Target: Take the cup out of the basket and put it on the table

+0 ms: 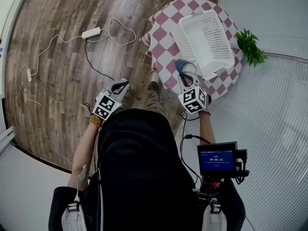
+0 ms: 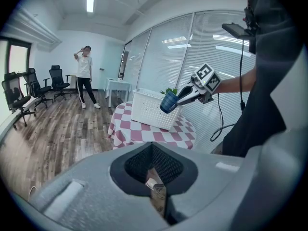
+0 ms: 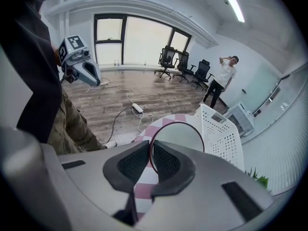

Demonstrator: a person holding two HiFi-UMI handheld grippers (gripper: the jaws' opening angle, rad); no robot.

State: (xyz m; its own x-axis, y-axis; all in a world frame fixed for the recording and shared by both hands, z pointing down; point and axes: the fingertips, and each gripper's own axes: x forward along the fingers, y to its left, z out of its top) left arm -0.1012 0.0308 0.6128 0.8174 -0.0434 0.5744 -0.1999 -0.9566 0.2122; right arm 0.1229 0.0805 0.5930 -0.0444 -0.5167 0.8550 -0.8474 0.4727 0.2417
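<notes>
while right claw (image 3: 150,163) pinches cup (image 3: 179,137) rim, cup hangs above table (image 1: 166,32).

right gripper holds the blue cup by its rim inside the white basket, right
Not inside: the right gripper holds the blue cup by its rim outside the white basket, above the checkered table, as the head view shows.

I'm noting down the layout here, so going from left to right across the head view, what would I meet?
white power strip → left gripper → white basket → potted plant
</notes>
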